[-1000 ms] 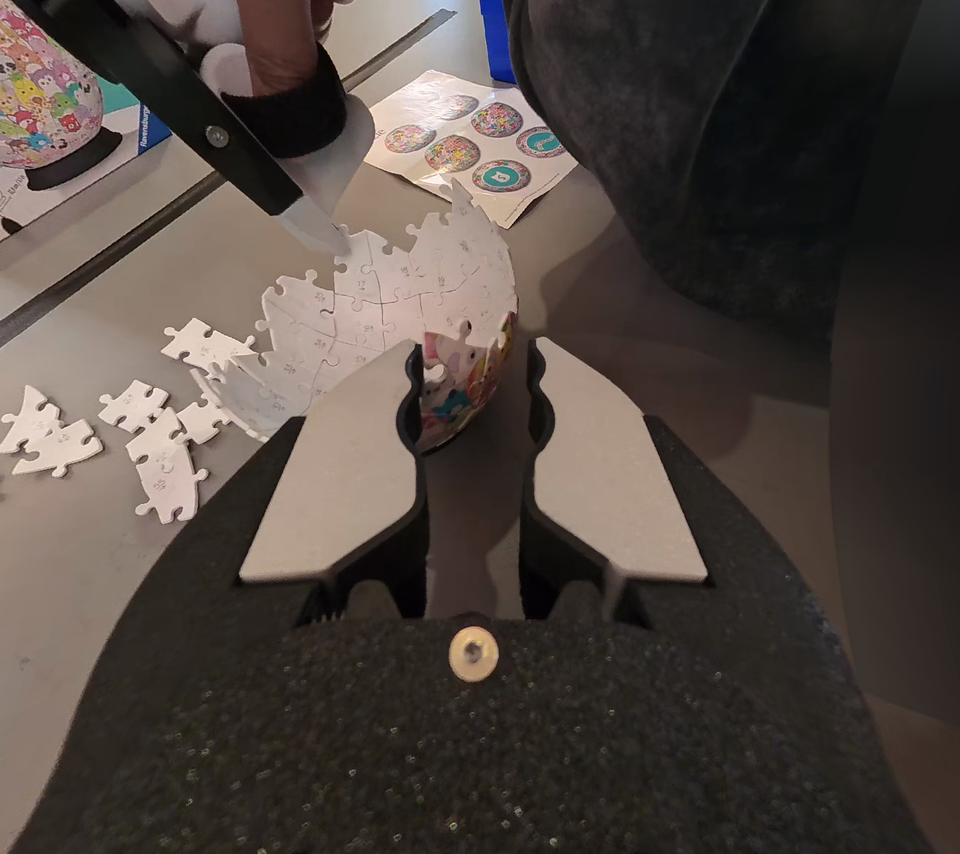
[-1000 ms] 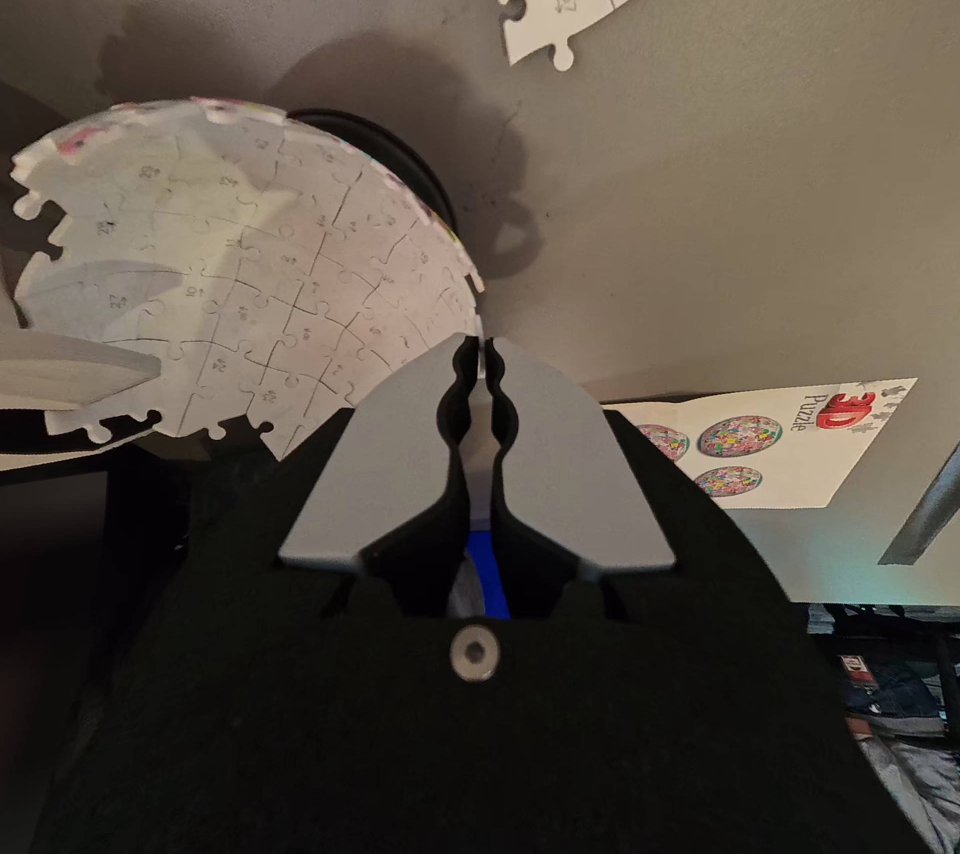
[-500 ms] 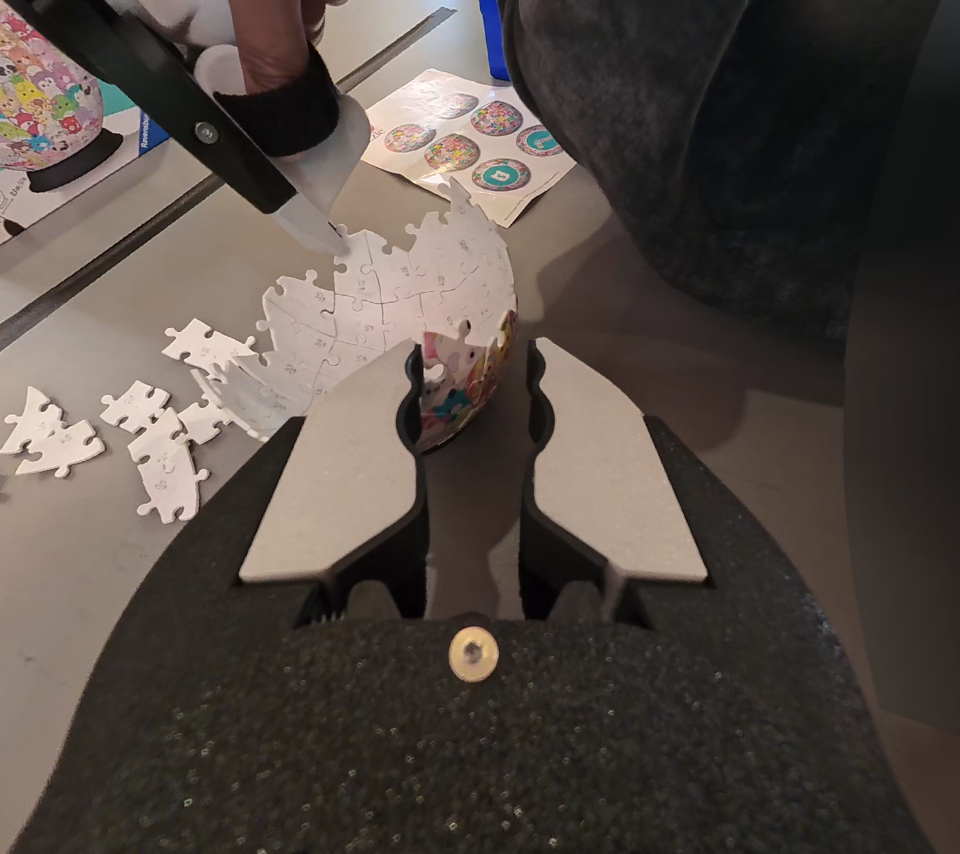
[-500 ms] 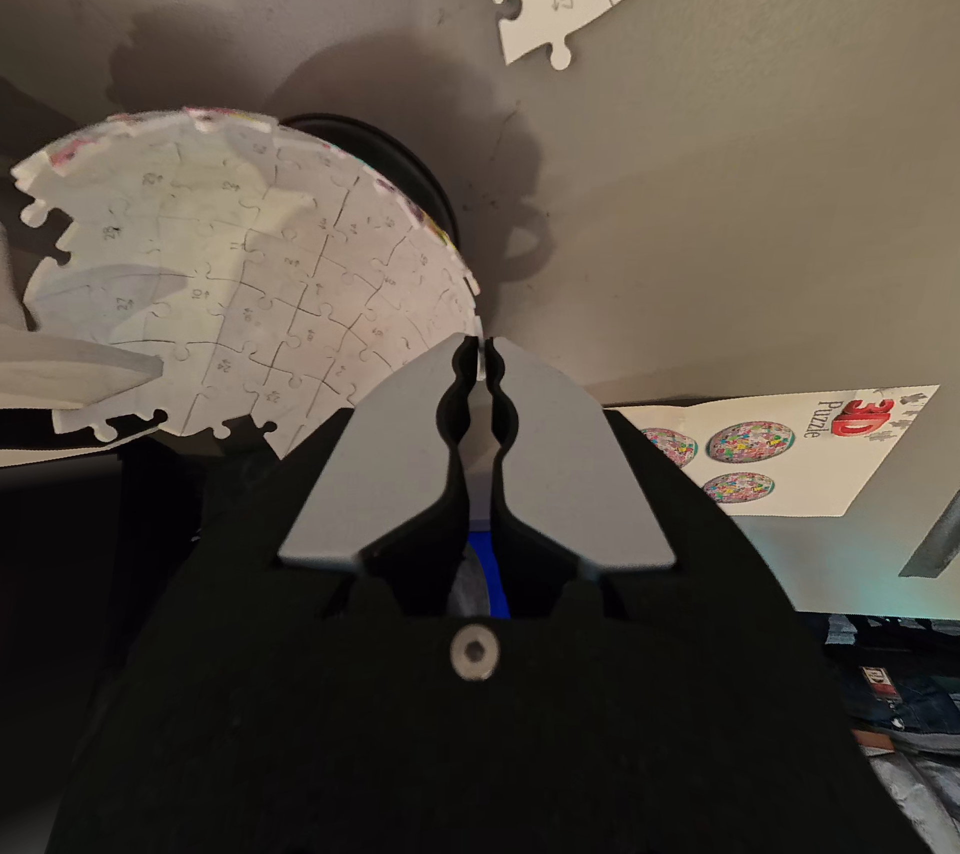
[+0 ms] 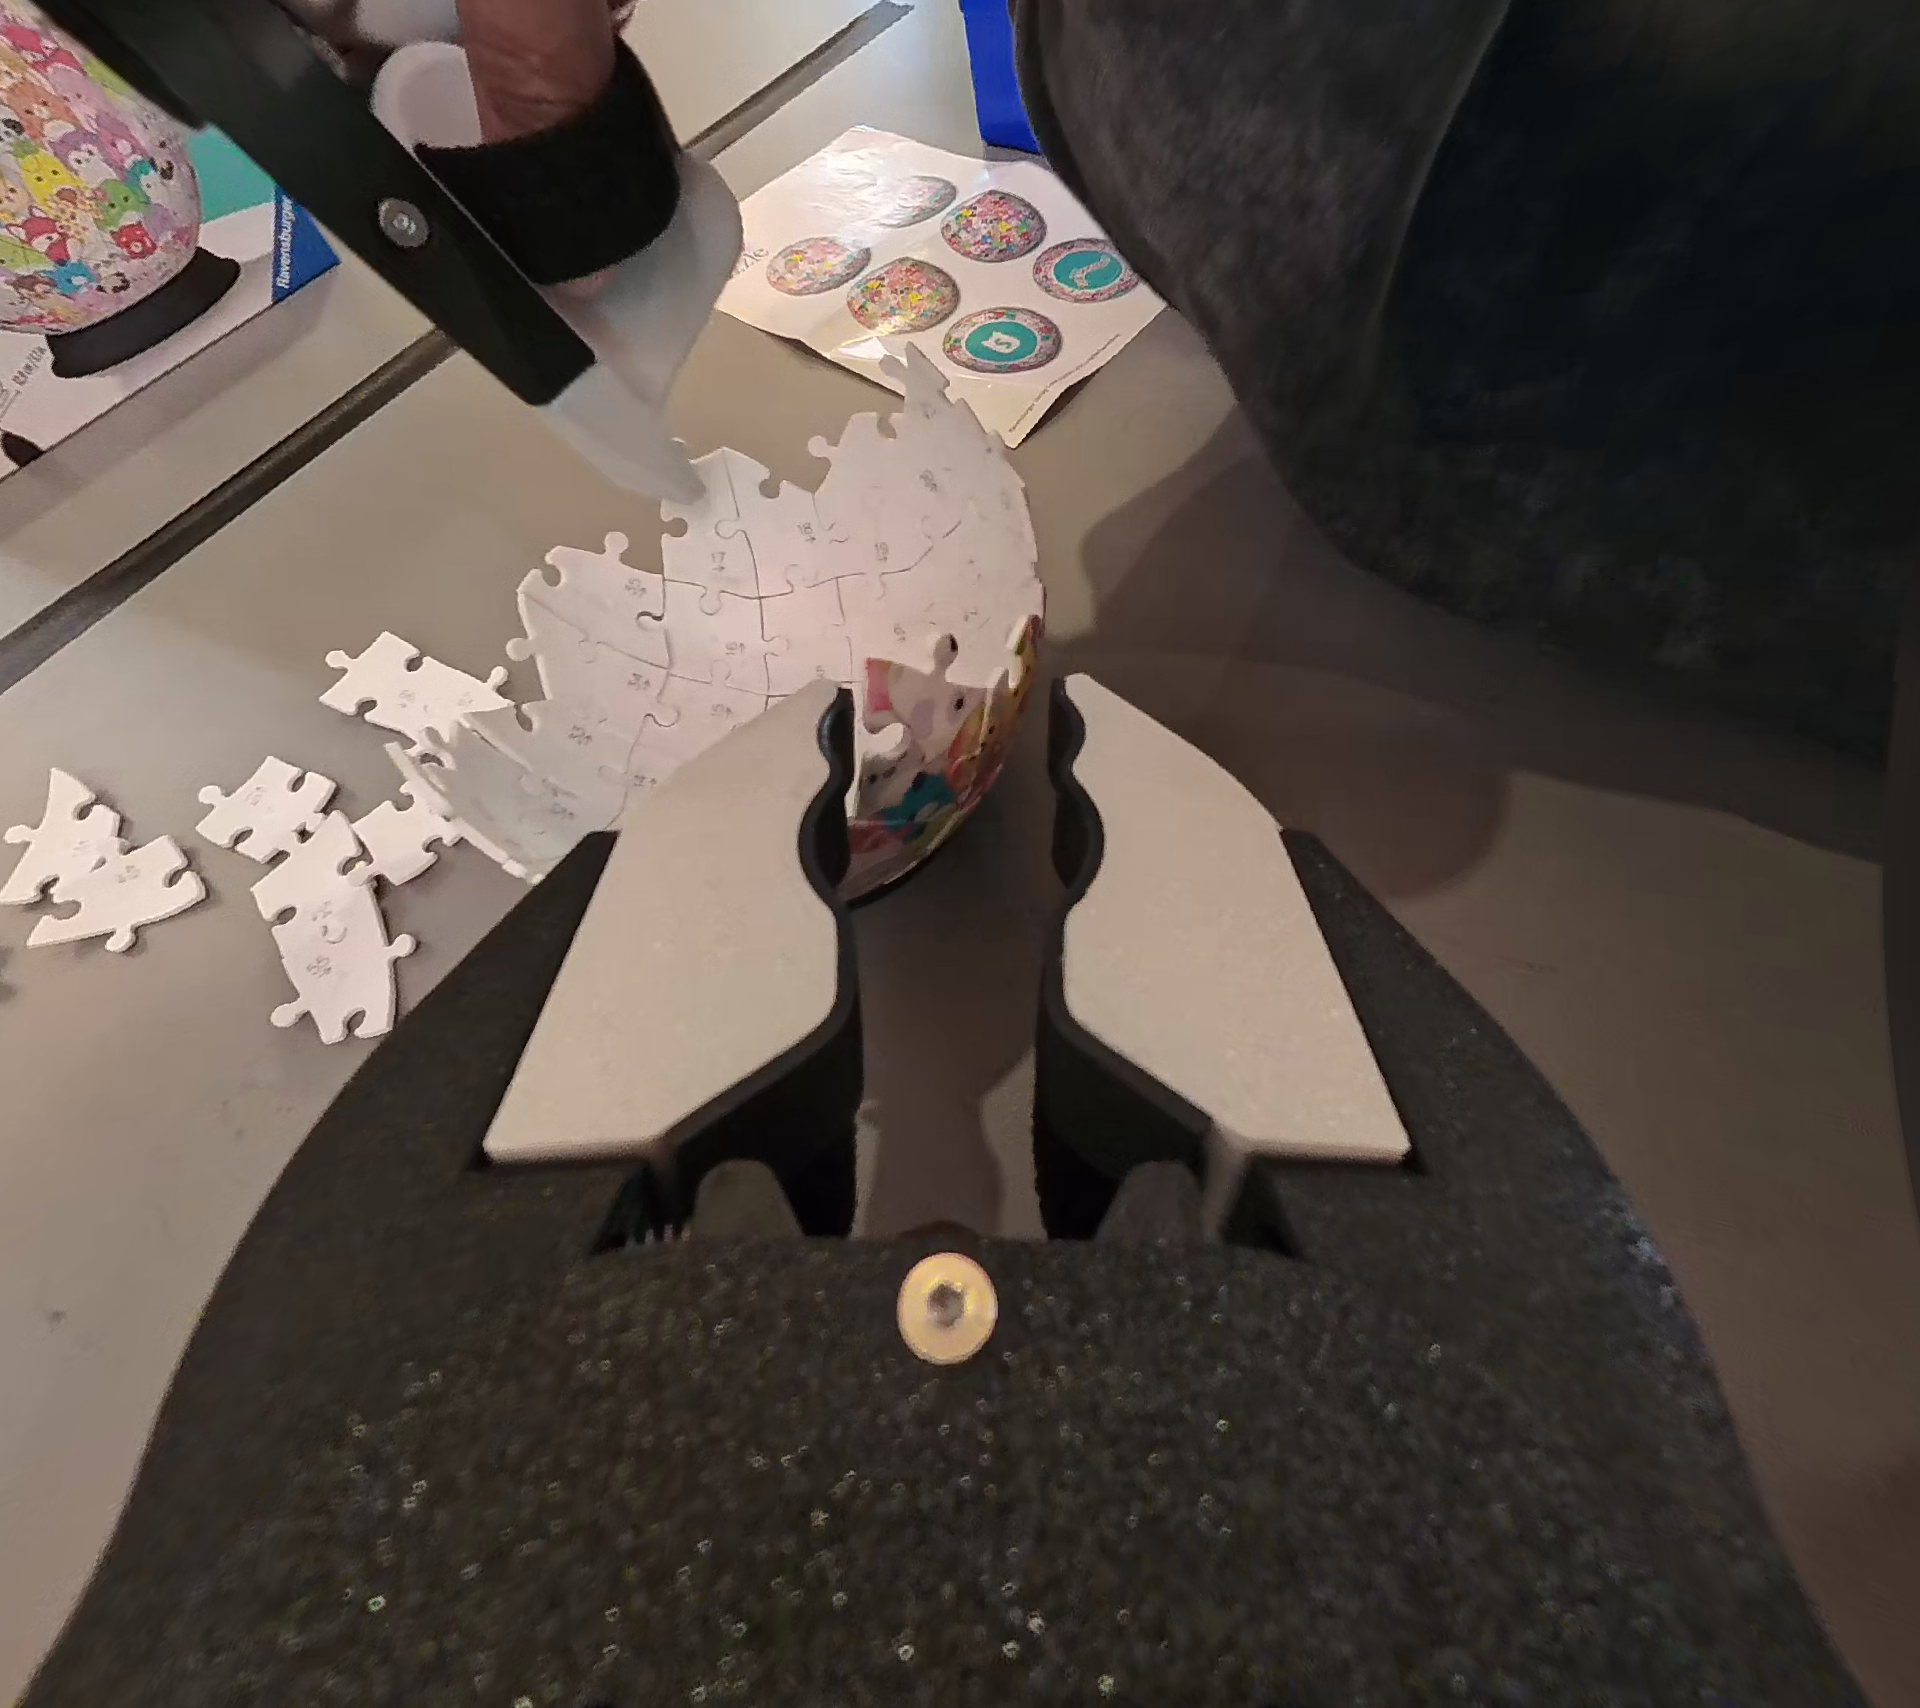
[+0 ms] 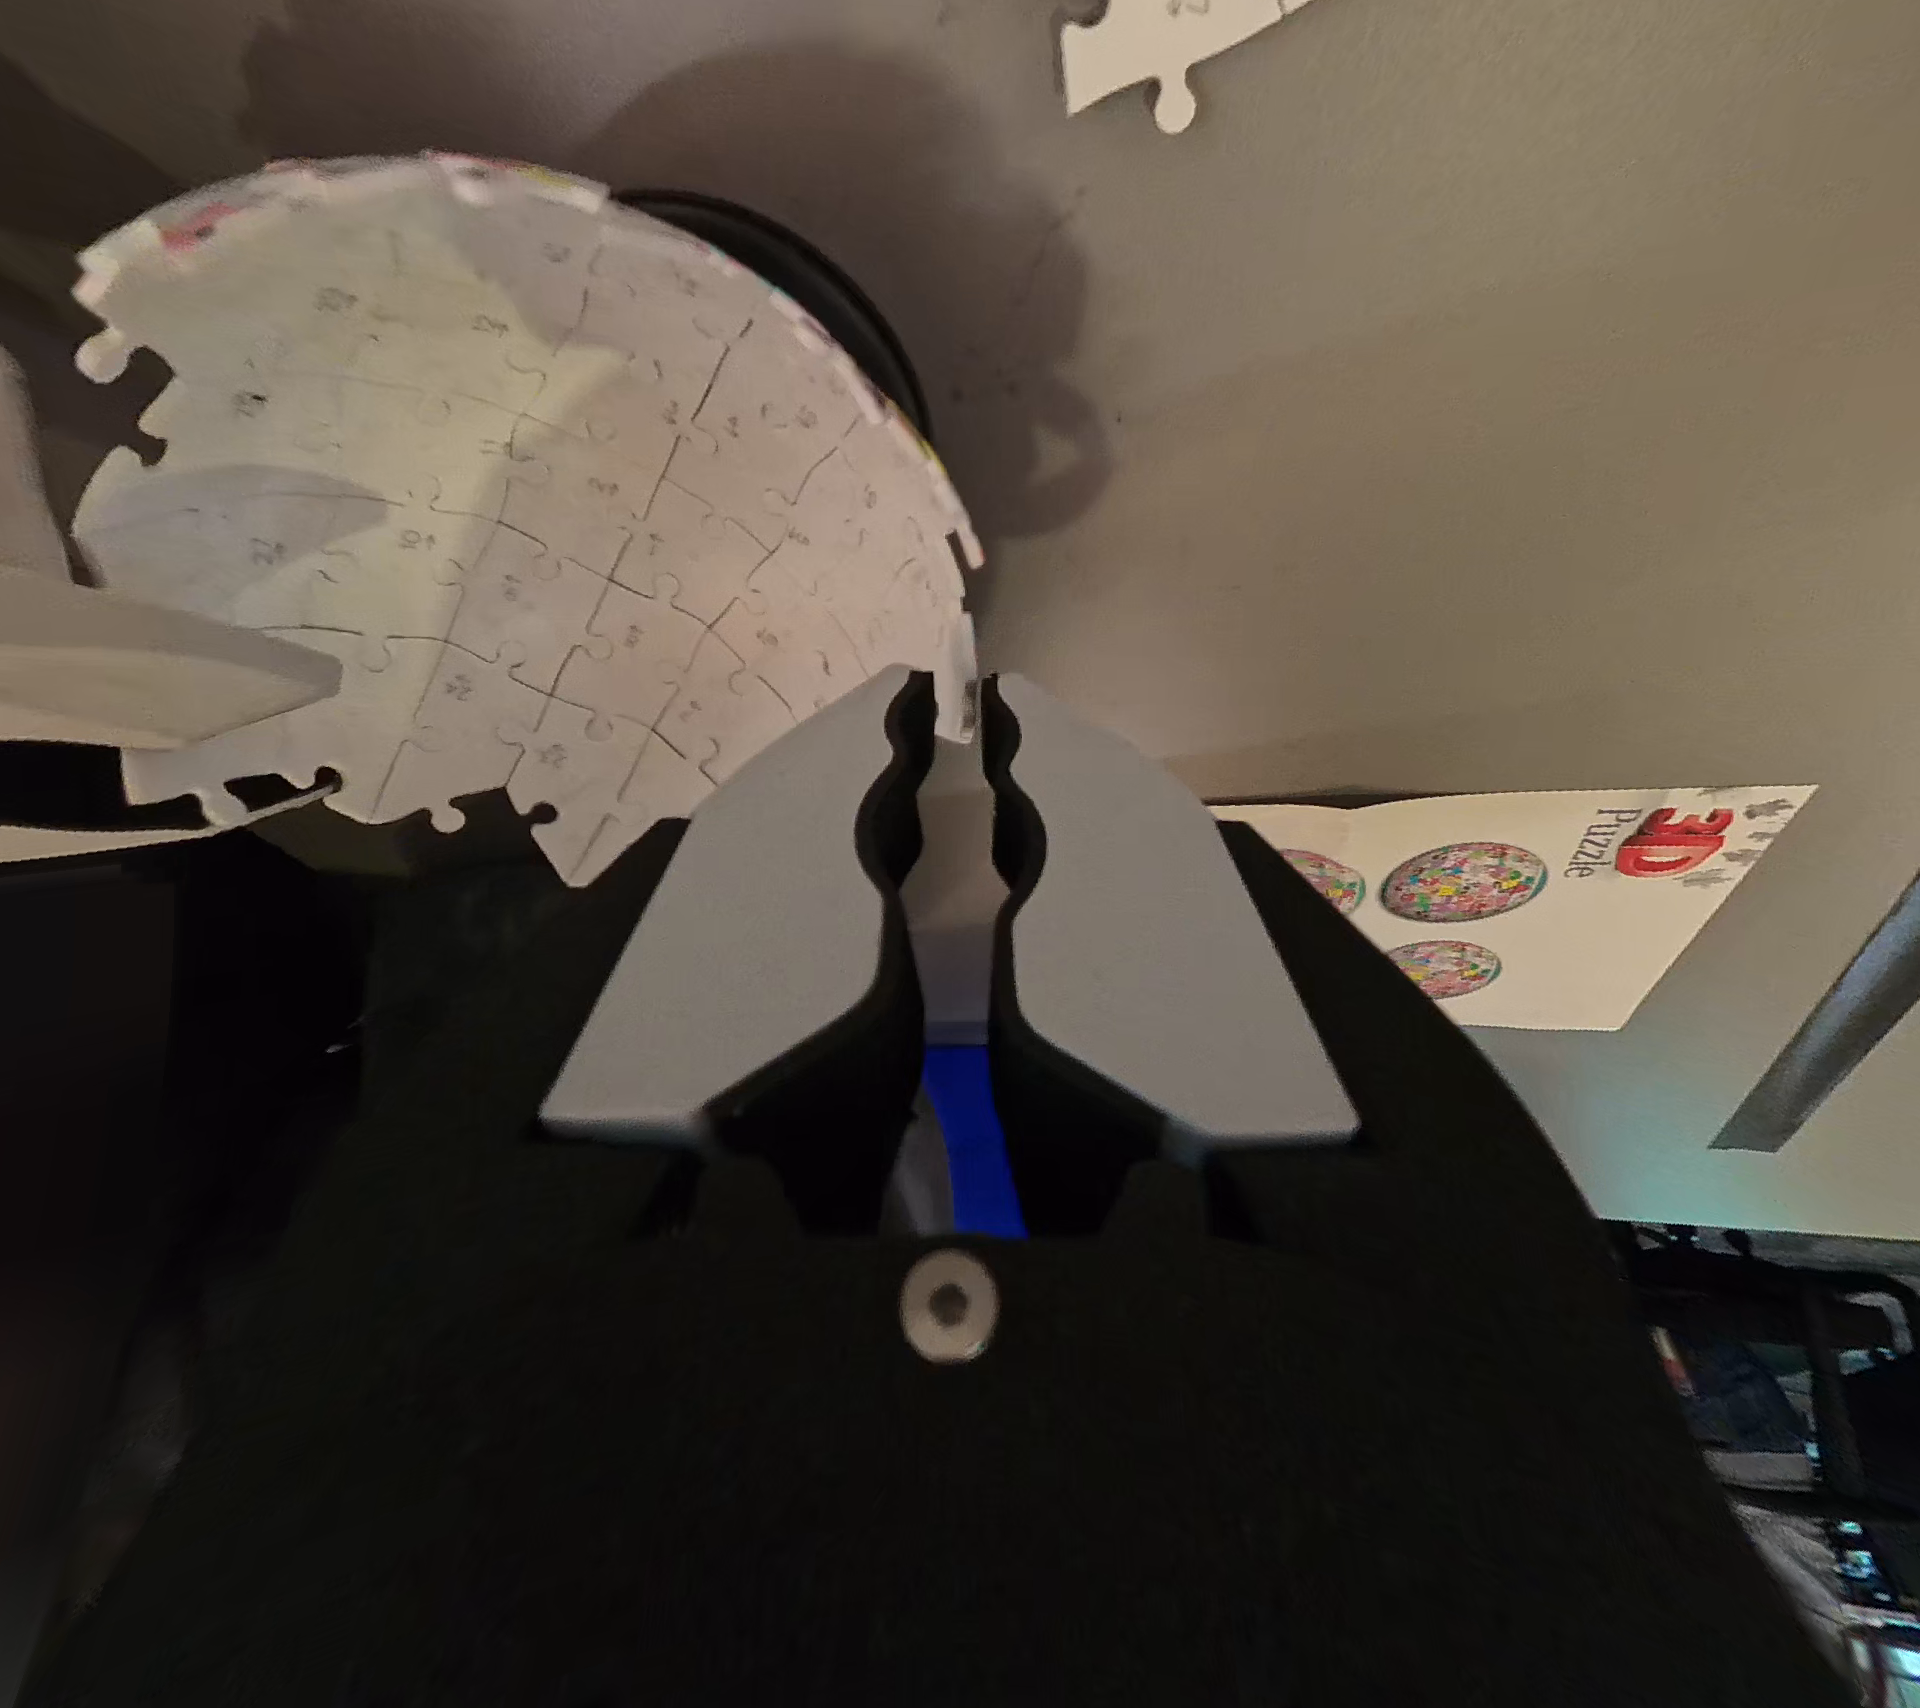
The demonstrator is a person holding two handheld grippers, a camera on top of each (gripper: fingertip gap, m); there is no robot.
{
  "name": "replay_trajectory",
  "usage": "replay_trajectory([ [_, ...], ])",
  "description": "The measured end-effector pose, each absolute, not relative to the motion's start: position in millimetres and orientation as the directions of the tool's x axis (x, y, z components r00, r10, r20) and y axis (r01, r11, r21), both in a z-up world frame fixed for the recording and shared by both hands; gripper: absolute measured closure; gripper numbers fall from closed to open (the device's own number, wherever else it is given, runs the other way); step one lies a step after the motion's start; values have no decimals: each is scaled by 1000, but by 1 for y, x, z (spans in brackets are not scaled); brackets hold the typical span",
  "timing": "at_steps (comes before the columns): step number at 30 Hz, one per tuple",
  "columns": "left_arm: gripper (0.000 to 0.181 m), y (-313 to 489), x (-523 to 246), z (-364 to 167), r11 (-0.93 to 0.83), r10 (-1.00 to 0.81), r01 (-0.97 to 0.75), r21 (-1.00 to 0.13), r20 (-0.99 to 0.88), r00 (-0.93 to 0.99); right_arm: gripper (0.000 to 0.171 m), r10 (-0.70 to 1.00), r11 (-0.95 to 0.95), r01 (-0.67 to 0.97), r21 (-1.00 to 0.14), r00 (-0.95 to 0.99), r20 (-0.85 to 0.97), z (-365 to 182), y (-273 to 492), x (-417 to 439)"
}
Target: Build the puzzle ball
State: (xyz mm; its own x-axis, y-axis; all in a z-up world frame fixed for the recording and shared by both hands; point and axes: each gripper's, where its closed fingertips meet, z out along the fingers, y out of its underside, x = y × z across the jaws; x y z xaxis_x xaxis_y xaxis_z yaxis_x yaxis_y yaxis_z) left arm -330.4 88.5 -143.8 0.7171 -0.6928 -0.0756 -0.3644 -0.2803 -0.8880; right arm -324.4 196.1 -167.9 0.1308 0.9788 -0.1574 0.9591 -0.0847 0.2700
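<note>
Fingers of the right gripper pinch the puzzle ball's rim; left gripper fingers spread beside it.

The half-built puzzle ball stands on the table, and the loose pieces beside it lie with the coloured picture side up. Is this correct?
Not quite. The left wrist view shows the loose pieces beside the half-built puzzle ball lying with the white back up, not the picture side. The rest holds.
</note>
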Motion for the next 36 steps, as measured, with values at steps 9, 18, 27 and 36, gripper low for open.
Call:
replay_trajectory([
  [9,150,88,-331,-140,-282,-698,-332,-900,-45,715,169,984,-39,963,268,83,-155,-170,199,-325],
  [18,155,87,-331,-140,-274,-702,-342,-899,-56,710,168,979,-64,961,267,113,-171,-172,200,-326],
  [27,155,87,-331,-140,-275,-699,-344,-898,-58,712,168,977,-56,962,268,108,-182,-173,200,-326],
  [36,155,87,-331,-141,-276,-698,-354,-893,-67,713,149,986,2,994,113,17,-168,-155,196,-336],
])
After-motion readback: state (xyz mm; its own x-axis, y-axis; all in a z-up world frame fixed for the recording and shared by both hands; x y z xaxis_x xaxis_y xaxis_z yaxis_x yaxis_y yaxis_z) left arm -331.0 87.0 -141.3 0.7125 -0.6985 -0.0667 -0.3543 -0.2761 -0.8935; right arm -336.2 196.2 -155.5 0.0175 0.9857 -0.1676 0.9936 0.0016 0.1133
